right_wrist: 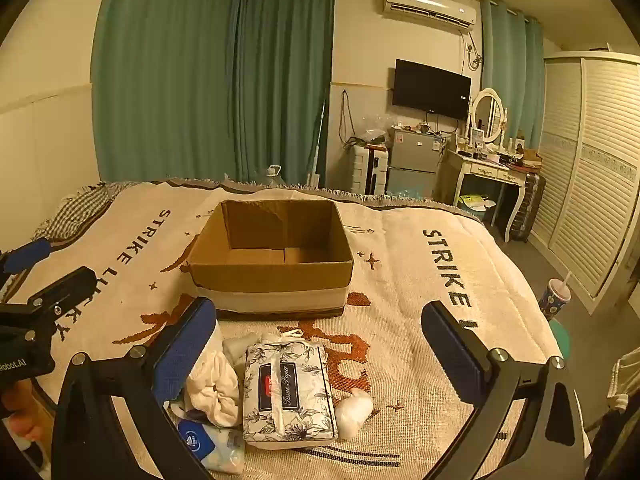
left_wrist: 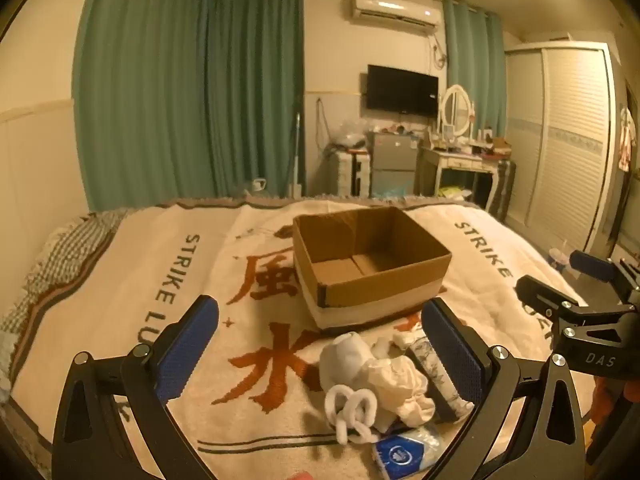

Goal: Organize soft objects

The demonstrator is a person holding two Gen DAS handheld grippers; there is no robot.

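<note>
Right wrist view, frame centre: both the right gripper [right_wrist: 320,360] and left gripper [left_wrist: 320,360] gape empty, and the tissue pack [right_wrist: 290,394] may slip short of the cardboard box [right_wrist: 272,256].

Left wrist view: low over the cream printed blanket [left_wrist: 120,280], facing the open brown cardboard box [left_wrist: 372,268] from its near left. Right wrist view: equally low, facing the same box [right_wrist: 272,268] nearly head-on. Shared: box, blanket, near heap of soft things, far wall.
</note>
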